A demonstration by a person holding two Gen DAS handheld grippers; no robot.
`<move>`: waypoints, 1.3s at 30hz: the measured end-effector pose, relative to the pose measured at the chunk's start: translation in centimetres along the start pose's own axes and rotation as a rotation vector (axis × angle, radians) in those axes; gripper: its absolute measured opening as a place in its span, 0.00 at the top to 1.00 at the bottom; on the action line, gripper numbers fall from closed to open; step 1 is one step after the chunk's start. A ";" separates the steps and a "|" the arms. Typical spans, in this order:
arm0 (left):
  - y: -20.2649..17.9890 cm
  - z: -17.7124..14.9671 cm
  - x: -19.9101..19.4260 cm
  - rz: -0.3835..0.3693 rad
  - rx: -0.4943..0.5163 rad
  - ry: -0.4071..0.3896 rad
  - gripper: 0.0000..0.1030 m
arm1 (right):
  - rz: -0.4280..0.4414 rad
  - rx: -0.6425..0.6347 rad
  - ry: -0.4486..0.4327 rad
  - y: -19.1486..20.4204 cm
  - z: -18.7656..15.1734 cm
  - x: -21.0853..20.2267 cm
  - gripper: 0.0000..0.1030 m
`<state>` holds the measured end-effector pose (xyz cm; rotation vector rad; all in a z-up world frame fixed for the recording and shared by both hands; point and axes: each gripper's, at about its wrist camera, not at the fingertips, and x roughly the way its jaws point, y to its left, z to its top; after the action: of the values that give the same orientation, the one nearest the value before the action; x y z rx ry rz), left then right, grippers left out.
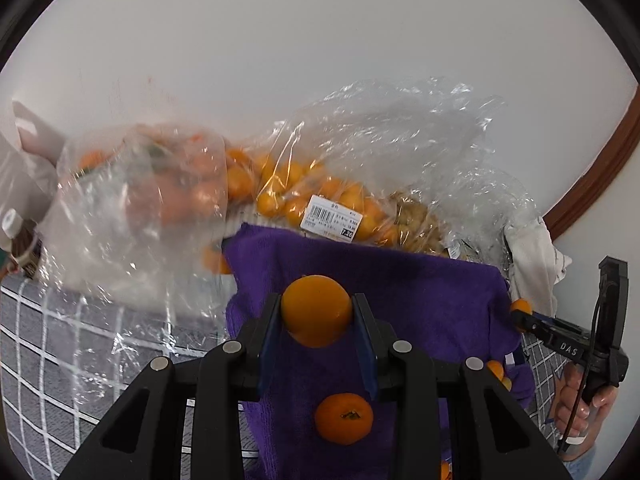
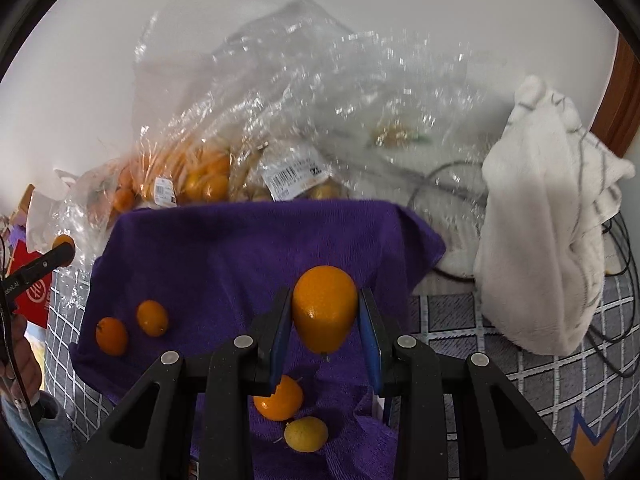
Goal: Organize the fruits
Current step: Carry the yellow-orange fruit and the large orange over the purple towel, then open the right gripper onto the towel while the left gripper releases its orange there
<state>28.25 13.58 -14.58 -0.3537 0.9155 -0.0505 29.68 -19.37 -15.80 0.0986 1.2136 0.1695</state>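
Observation:
My left gripper point(image 1: 317, 311) is shut on a small orange kumquat point(image 1: 316, 308) and holds it above a purple towel point(image 1: 420, 300). My right gripper point(image 2: 325, 312) is shut on another kumquat point(image 2: 325, 308) above the same towel point(image 2: 224, 256). Loose kumquats lie on the towel: one below the left gripper point(image 1: 343, 418), two at the left in the right wrist view point(image 2: 152, 317) point(image 2: 111, 336), and two near the right gripper's base point(image 2: 280, 400) point(image 2: 306, 434). Clear plastic bags of kumquats point(image 1: 320, 196) point(image 2: 208, 180) lie behind the towel.
A white cloth point(image 2: 540, 240) is heaped at the right beside black cables point(image 2: 616, 240). A grey checked cover point(image 1: 60, 360) lies under everything. A white wall point(image 1: 280, 40) stands behind. A red packet point(image 2: 34, 292) sits at the left. The right gripper also shows in the left wrist view point(image 1: 520, 312).

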 end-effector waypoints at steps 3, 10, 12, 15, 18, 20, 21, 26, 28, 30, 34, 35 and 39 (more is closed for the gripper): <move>0.0 -0.2 0.3 0.007 0.002 0.011 0.68 | 0.003 -0.014 0.027 0.2 -0.2 0.8 0.69; -0.1 -0.7 1.9 0.016 0.011 0.059 0.68 | 0.014 -0.037 0.104 1.0 -0.7 3.3 0.69; -0.3 -0.9 2.5 0.018 0.014 0.076 0.68 | 0.012 -0.040 0.119 1.0 -0.9 3.8 0.69; -0.6 -1.2 3.4 0.011 0.020 0.103 0.68 | 0.014 -0.036 0.138 0.9 -1.1 4.4 0.69; -1.1 -1.6 4.3 0.002 0.028 0.136 0.68 | 0.012 -0.042 0.132 1.0 -1.0 4.6 0.68; -1.5 -1.9 4.9 0.007 0.031 0.158 0.68 | 0.005 -0.050 0.133 1.2 -0.9 4.7 0.68; -1.6 -2.0 5.3 0.010 0.032 0.169 0.68 | 0.002 -0.053 0.135 1.3 -0.9 4.6 0.68; -1.8 -2.3 6.1 0.022 0.029 0.202 0.68 | -0.001 -0.056 0.120 1.6 -0.7 4.0 0.62; -1.7 -2.3 6.2 0.028 0.028 0.205 0.68 | -0.005 -0.058 0.107 1.7 -0.6 3.5 0.58; -1.6 -2.4 6.2 0.028 0.025 0.208 0.68 | -0.004 -0.059 0.087 1.9 -0.4 3.0 0.53; -1.5 -2.3 6.5 0.022 0.022 0.224 0.68 | 0.010 -0.058 0.070 2.2 -0.3 2.2 0.50; -1.6 -2.3 6.6 0.024 0.022 0.226 0.68 | 0.010 -0.060 0.065 2.3 -0.2 2.0 0.49; -1.7 -2.2 6.6 0.023 0.021 0.226 0.67 | 0.003 -0.076 0.045 2.6 -0.2 1.3 0.47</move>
<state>30.75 10.07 -20.28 -0.3226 1.1418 -0.0802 29.72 -16.62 -16.68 0.0306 1.2509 0.2209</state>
